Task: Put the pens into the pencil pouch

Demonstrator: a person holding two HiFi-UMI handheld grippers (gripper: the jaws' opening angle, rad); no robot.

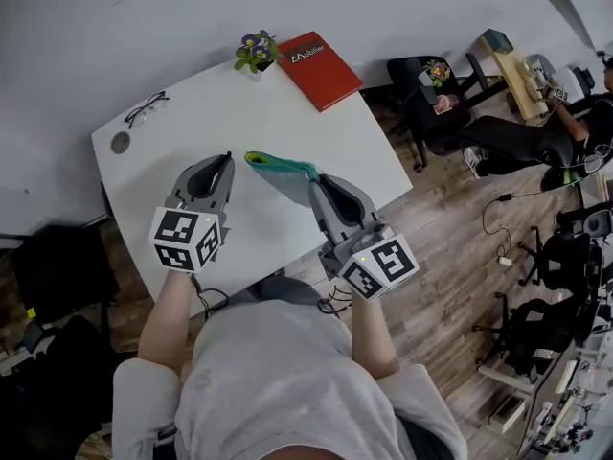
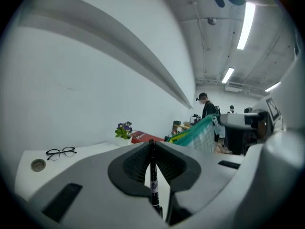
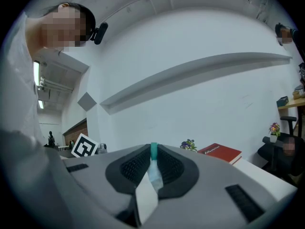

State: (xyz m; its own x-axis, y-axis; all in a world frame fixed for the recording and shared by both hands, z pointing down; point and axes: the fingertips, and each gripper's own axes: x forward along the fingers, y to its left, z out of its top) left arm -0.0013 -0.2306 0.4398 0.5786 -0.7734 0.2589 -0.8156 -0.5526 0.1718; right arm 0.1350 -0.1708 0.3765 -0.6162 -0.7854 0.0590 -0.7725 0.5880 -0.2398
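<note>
We note the white table (image 1: 220,113) below and ahead of both grippers. A red book (image 1: 318,69) lies on its far edge, well beyond the tips of the right gripper (image 1: 314,178). That gripper's jaws are nearly together, pinched on the edge of the green mesh pencil pouch (image 1: 278,166). The pouch runs from those tips across toward the left gripper (image 1: 228,156), its free end near that gripper's tips but apart from them. In the left gripper view the pouch (image 2: 200,135) shows ahead and to the right of the jaws.

Glasses (image 1: 146,108) lie beyond the left gripper, off to its left. Potted flowers (image 1: 256,53) stand far ahead between the two grippers, just beside the book.

The left gripper's jaws are closed on a thin black pen (image 2: 153,175), which stands upright between the pads.
</note>
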